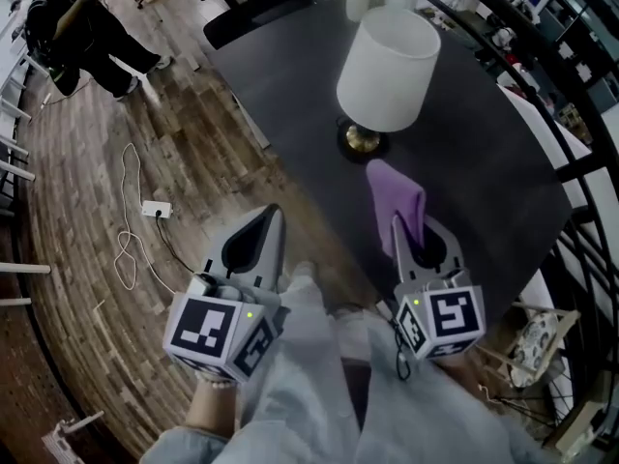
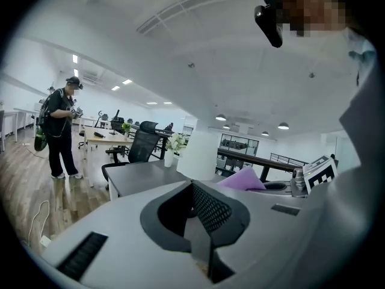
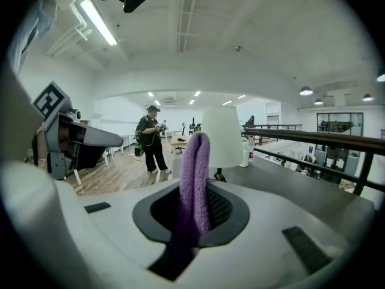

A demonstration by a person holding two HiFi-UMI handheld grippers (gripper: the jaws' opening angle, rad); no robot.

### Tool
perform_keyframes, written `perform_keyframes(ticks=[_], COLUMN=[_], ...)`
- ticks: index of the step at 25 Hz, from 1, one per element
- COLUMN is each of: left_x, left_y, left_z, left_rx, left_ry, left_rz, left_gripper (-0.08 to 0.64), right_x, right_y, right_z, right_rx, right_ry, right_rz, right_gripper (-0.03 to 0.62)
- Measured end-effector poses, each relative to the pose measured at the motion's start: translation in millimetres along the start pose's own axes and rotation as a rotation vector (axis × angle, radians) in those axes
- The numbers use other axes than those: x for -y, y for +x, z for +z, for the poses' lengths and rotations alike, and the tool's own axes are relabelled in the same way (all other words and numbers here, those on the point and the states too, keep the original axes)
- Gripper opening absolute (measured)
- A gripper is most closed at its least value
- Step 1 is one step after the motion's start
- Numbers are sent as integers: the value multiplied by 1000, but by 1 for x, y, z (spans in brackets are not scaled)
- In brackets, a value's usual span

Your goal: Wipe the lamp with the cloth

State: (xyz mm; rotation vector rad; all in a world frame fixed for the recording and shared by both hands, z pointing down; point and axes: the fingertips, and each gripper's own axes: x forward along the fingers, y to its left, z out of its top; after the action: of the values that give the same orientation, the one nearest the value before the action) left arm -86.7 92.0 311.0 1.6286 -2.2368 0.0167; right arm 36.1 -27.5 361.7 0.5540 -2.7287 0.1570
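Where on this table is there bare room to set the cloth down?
Bare tabletop lies right of the lamp toward the railing, and a narrower strip left of it. The far end by the vase is crowded.

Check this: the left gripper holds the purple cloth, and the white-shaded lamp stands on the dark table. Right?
No: the right gripper holds the purple cloth, as the right gripper view shows. The lamp does stand on the dark table.

Open-plan office: rows of desks (image 2: 105, 138), black swivel chair (image 2: 141, 146), ceiling strip light (image 3: 99, 23), wood-plank floor (image 1: 97, 162).
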Motion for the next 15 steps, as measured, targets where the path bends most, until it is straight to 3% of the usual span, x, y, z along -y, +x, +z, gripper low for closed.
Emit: perform_keyframes(ticks=[7,15], left_x=[-34,-64], left_y=[39,64], left_z=[22,34], left_rx=[-15,-20], left_ry=[24,38], left_rz=[-102,-154], left_gripper=[12,12], right_x=[-11,-20], right_y=[44,89], right_z=[22,38], right_rx=[12,29], right_ry=[18,-7], right_rz=[-63,-83], right_gripper=[49,49])
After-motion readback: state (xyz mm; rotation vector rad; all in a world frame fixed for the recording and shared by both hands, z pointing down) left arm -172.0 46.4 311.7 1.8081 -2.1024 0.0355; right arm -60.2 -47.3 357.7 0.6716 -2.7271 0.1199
